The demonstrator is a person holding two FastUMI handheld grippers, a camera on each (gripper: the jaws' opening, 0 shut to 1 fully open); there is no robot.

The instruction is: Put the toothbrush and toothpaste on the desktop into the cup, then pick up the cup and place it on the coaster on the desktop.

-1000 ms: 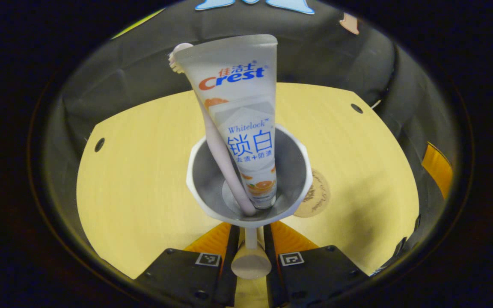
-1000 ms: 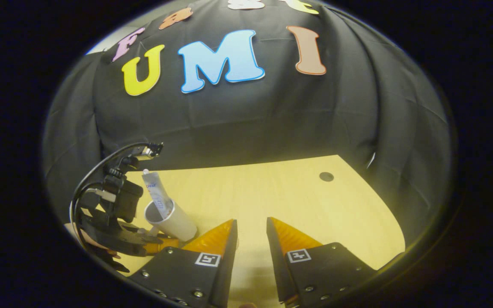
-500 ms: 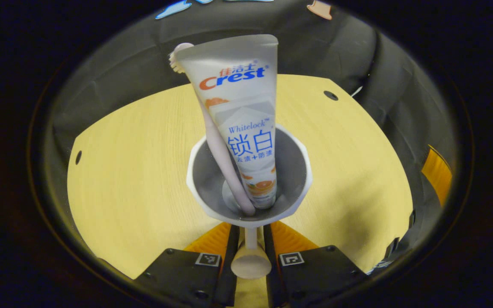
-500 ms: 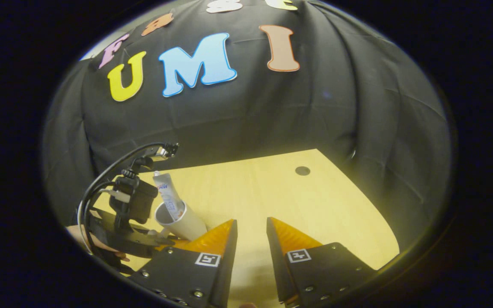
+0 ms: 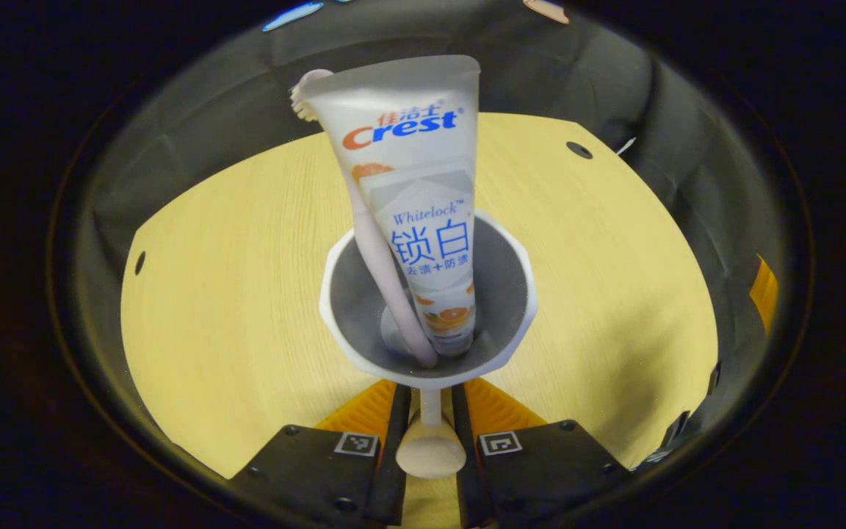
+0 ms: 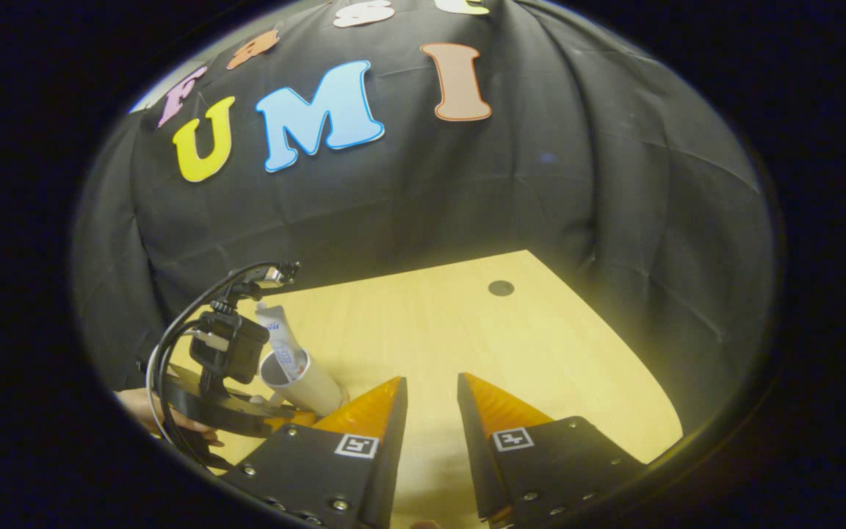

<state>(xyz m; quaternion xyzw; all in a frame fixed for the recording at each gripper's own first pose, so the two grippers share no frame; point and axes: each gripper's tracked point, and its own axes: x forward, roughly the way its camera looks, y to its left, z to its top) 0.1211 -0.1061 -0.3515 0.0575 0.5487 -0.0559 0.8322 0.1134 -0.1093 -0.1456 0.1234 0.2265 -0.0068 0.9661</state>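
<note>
one flared, smooth white cup (image 5: 430, 371)

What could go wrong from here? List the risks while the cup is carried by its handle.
1. The left gripper pinches only the thin handle of the cup; the loaded cup could swivel or slip.
2. The toothpaste and toothbrush stand tall and lean well above the rim; a tilt or jolt could tip them out.
3. The coaster lies out of sight under the cup, so the cup may land off-centre.
</note>
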